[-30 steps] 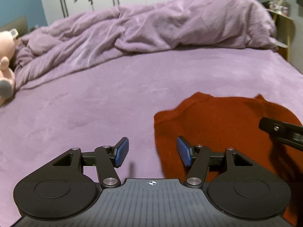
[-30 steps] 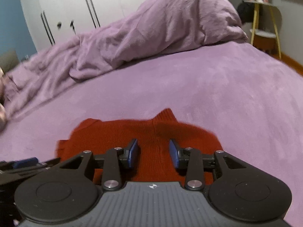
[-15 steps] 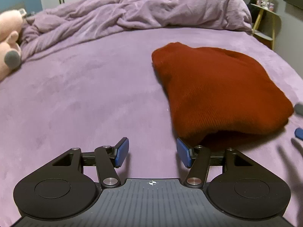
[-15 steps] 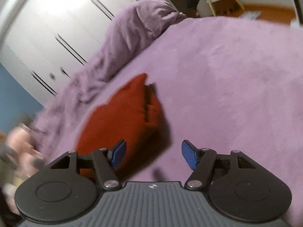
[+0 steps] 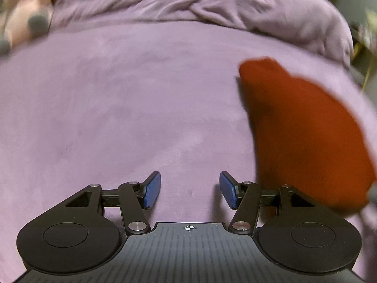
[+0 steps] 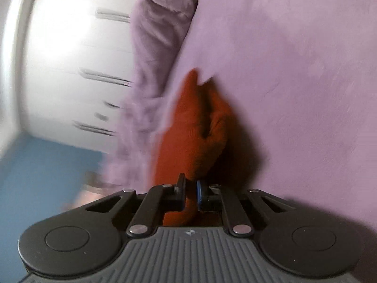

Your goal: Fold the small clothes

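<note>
A folded rust-red knitted garment (image 5: pixel 306 127) lies on the purple bed cover, blurred, to the right of my left gripper (image 5: pixel 190 189). The left gripper is open and empty above bare cover. In the right wrist view my right gripper (image 6: pixel 189 194) is rolled sideways and shut on the near edge of the red garment (image 6: pixel 193 127), which hangs forward from the jaws with its folds bunched.
A crumpled purple duvet (image 5: pixel 188 2) is heaped along the far side of the bed. A pink plush toy (image 5: pixel 23 18) sits at the far left. White wardrobe doors (image 6: pixel 70 59) and a blue wall (image 6: pixel 42 176) show beyond the bed.
The right gripper has closed on the red garment's edge and rolled sideways. The left gripper has drawn back to the left, so the garment sits further right in its view.
</note>
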`<control>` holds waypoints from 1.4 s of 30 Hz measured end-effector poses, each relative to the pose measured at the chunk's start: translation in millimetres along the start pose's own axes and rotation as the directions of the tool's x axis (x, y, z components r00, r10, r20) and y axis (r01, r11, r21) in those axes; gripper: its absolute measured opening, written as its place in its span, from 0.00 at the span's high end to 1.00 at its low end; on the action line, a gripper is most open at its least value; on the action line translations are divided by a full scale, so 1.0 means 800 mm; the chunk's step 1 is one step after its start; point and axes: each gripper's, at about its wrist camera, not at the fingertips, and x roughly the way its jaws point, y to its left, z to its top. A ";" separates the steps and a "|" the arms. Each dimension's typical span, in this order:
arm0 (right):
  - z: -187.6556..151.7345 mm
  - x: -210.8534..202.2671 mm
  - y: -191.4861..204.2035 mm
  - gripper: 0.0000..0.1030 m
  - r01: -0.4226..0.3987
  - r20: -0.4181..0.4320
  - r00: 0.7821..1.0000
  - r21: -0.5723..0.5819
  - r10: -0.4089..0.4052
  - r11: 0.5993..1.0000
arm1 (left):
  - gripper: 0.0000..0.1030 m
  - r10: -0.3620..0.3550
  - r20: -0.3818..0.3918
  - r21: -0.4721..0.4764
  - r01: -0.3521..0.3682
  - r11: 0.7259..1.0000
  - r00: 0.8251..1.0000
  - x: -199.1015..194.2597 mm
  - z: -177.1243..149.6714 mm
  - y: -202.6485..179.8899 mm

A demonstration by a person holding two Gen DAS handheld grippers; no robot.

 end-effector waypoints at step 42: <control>0.069 0.151 0.076 0.63 -0.229 -0.396 0.886 0.080 0.242 0.970 | 0.67 -0.599 0.014 -0.198 0.589 0.783 0.801 0.025 0.092 0.037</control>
